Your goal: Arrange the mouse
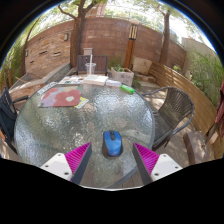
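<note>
A blue computer mouse (112,143) lies on a round glass table (60,125), near its front edge. My gripper (112,160) is open, its two fingers with magenta pads (78,160) spread wide. The mouse sits between the fingertips and slightly ahead of them, with a clear gap on each side. It rests on the glass on its own.
A red mat (62,97) lies on the far left of the table, a white cup (90,68) and a green object (127,89) at the far side. Metal chairs stand around the table, one at the right (176,104). A brick wall and trees stand behind.
</note>
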Available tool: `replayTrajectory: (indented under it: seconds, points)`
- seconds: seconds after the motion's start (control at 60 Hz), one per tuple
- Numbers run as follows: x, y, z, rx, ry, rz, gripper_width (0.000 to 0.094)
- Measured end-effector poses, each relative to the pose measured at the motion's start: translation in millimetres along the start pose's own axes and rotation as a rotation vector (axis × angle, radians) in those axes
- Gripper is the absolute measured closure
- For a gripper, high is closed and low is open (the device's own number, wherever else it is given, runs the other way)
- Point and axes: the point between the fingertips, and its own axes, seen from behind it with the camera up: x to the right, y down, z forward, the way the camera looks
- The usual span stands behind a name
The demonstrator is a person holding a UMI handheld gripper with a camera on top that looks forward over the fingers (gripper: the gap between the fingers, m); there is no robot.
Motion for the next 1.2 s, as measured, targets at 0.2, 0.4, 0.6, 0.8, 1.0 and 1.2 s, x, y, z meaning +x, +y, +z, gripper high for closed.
replayTrajectory:
  seconds: [0.2,0.4,0.6,0.8,1.0,1.2]
  points:
    - [2.5,3.3,72.0,-0.014,-0.052,0.036,0.0173]
    - [-3.0,6.2,85.2,-0.041,-0.08,0.034,0.047]
    - [-0.5,3.2,80.1,-0.067,-0.02,0.037,0.0583]
    - [21.0,-93.8,41.7,0.073,0.124,0.062,0.0582]
    - [-10.2,-264.2,15.4,0.302,0.107,0.081,0.0583]
    - [-172.8,-328.4,88.4,0.34,-0.126,0.022,0.0586]
